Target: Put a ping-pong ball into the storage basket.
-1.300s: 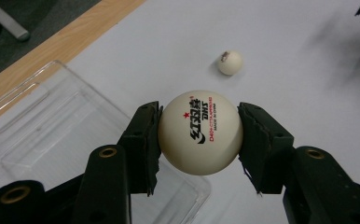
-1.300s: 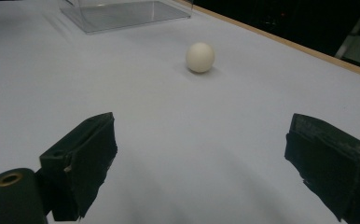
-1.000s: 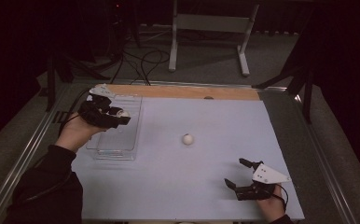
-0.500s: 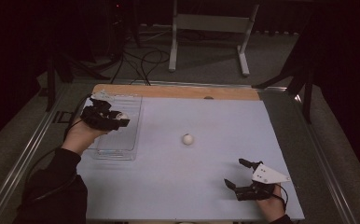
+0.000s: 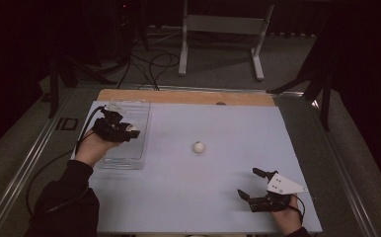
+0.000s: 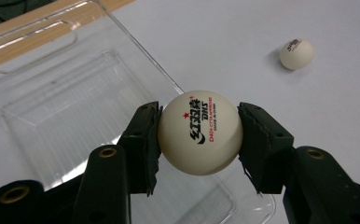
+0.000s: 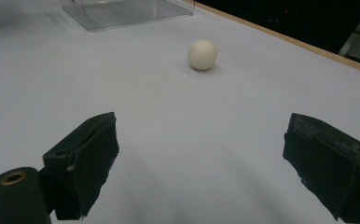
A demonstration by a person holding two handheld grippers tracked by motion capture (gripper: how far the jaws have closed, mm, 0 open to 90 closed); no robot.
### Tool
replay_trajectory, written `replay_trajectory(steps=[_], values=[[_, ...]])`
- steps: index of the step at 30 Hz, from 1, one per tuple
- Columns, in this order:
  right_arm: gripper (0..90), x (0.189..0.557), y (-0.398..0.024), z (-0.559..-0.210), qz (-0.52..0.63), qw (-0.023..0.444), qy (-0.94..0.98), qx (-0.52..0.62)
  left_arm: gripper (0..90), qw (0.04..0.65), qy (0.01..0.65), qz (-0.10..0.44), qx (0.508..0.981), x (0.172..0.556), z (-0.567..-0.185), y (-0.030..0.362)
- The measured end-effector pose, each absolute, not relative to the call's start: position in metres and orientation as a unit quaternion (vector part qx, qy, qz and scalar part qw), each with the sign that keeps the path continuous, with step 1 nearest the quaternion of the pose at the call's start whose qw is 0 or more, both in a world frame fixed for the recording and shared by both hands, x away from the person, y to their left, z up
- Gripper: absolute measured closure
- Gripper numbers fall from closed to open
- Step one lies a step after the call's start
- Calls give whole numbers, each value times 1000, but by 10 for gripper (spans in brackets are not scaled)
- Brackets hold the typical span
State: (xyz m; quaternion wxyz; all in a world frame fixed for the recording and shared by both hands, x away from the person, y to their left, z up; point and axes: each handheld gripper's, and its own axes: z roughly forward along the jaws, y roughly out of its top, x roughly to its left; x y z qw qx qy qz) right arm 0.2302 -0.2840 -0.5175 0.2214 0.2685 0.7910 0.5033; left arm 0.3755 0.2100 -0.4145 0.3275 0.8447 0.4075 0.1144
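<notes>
My left gripper (image 6: 199, 133) (image 5: 131, 131) is shut on a cream ping-pong ball (image 6: 200, 132) with black and red print, held just above a clear plastic tray (image 6: 75, 107) (image 5: 124, 155) at the table's left. A second ping-pong ball (image 5: 198, 147) (image 6: 296, 53) (image 7: 202, 54) lies loose on the white table top, to the right of the tray. At the near right of the table my right gripper (image 5: 253, 185) (image 7: 201, 168) rests low and open, nothing between its black pads, with the loose ball some way ahead of it.
A white sheet (image 5: 228, 168) covers the table, with a wooden strip (image 5: 188, 97) along its far edge. Metal rails run along both table sides. Behind the table stand a grey frame (image 5: 223, 29) and loose cables (image 5: 149, 61) on a dark floor.
My left gripper has come down with the ball, closer to the clear tray. The right gripper and the loose ball have stayed where they were.
</notes>
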Motion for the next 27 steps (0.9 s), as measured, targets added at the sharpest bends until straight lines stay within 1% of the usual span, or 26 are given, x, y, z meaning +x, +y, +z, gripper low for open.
replay_trajectory(steps=[9, 17, 27], values=[[100, 230, -285, -516, 507, 224, 788, 270, 521, 316, 419, 102, 845, 380, -431, 207], [100, 230, -285, -517, 505, 224, 789, 269, 521, 295, 433, 98, 846, 384, -446, 205], [100, 230, -285, -517, 504, 223, 790, 269, 520, 281, 439, 81, 849, 386, -456, 205]])
